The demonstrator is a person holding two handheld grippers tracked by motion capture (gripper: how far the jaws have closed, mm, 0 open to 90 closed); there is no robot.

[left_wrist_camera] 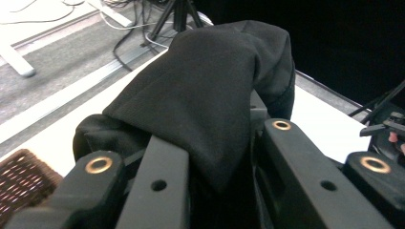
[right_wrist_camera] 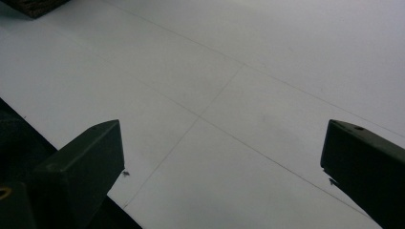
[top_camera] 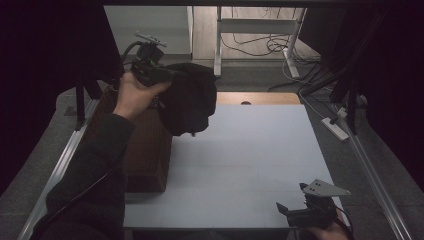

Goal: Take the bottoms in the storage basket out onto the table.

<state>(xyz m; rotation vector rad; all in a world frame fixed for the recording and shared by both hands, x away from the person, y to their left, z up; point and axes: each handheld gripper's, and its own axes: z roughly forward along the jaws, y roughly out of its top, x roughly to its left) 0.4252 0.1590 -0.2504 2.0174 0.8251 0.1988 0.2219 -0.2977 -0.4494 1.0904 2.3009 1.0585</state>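
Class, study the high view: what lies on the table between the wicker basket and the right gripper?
Nothing: bare white table runs from the wicker basket to the right gripper, as the high view shows.

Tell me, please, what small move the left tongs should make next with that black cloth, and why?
Probably carry it right and lower it: the left tongs hold the black cloth bunched in the air beside the wicker basket, with the white table bare just below.

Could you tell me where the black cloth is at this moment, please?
In the high view the black cloth hangs at upper left, clamped in the left hand-held gripper, above the table's far-left part beside the brown wicker basket.
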